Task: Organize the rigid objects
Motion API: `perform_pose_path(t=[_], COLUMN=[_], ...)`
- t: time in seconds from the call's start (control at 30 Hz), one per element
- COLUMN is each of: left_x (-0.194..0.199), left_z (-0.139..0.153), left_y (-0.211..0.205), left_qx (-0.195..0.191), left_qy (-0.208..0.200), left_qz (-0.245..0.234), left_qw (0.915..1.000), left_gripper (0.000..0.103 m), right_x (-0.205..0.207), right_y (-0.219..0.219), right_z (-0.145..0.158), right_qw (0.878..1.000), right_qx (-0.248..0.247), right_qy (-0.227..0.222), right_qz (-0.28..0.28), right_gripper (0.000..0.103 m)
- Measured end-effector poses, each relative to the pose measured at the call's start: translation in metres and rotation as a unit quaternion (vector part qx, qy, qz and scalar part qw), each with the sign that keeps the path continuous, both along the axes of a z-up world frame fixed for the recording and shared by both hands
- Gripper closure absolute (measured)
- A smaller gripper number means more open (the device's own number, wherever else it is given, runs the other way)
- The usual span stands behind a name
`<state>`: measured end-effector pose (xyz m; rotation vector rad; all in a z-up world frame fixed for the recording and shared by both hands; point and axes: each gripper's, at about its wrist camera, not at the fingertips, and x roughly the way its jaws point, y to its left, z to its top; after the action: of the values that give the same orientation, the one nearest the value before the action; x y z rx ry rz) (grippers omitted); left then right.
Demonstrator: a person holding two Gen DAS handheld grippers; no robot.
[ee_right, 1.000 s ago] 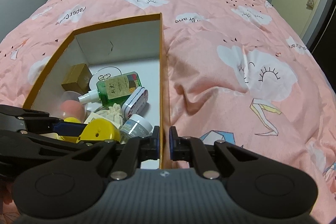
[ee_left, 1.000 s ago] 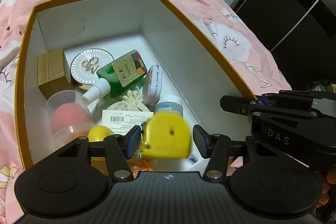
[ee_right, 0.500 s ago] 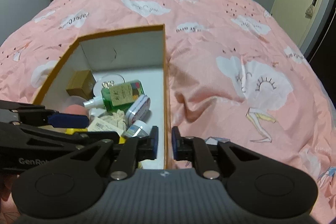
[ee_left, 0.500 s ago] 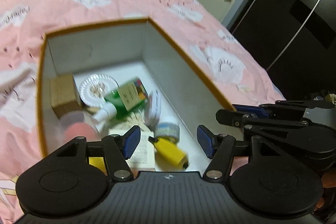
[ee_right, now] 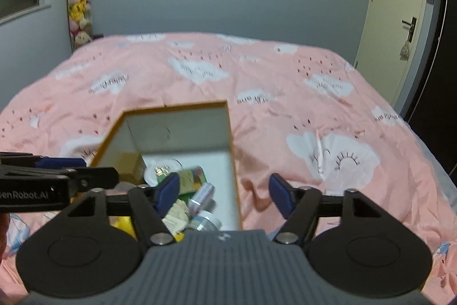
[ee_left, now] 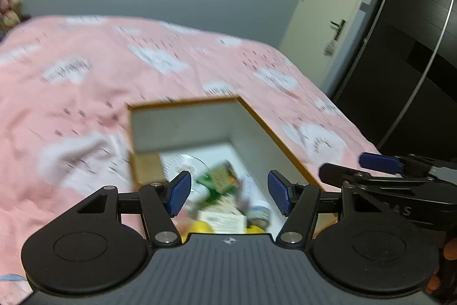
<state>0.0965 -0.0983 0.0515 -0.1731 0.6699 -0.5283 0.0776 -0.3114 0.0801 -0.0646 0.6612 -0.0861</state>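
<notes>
A: What do we see of the left hand-held gripper (ee_left: 227,195)?

B: We see its blue pads spread wide apart with nothing between them. It hangs above the near end of the box (ee_left: 281,143), which sits on the pink bed (ee_left: 85,82).

A: And the right hand-held gripper (ee_right: 224,193)?

B: We find its jaws apart as well, and empty. Its left pad is over the inside of the box (ee_right: 232,159), its right pad over the pink cover, so the right wall of the box lies between the two in that view.

A: Where are the things we sort?

B: We see them inside the box, piled toward its near end. The left view is blurred, so we go by the right one: a brown carton (ee_right: 130,166) stands against the left wall, a round white tin (ee_right: 161,169) lies just right of it, and a green bottle (ee_right: 191,177) lies tilted beside the tin. Nearer to us lie a small oval tin (ee_right: 201,195), a jar with a silver lid (ee_right: 205,222) and something yellow (ee_right: 124,225), partly hidden by the gripper body.

A: Does either tool touch anything?

B: We see no contact; both are clear of the contents. The left tool shows at the left edge of the right view, just beside the box's left wall.
</notes>
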Motion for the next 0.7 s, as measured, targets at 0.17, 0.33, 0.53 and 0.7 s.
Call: perform_pose_path(t=[0.17, 0.33, 0.53, 0.7], left_x=[-0.018, -0.034, -0.056, -0.069], left_z=[0.025, 0.043, 0.044, 0.029], left_y=[0.033, 0.067, 0.089, 0.097], left_qx=[0.022, 0.044, 0.096, 0.136], left_qy=[-0.079, -0.135, -0.159, -0.143], left_qz=[0.043, 0.097, 0.125, 0.152], left_qw=[0.9957, 0.9851, 0.9746, 0.9685], left_gripper=[0.031, 0.022, 0.006, 0.003], right_x=[-0.012, -0.024, -0.038, -0.049], right_y=[0.018, 0.039, 0.069, 0.094], right_z=[0.011, 0.018, 0.013, -0.002], right_qw=[0.999, 0.998, 0.996, 0.996], right_qx=[0.011, 0.021, 0.009, -0.010], right_qy=[-0.030, -0.051, -0.063, -0.061], right_qz=[0.012, 0.028, 0.054, 0.058], right_gripper=[0.019, 0.013, 0.007, 0.004])
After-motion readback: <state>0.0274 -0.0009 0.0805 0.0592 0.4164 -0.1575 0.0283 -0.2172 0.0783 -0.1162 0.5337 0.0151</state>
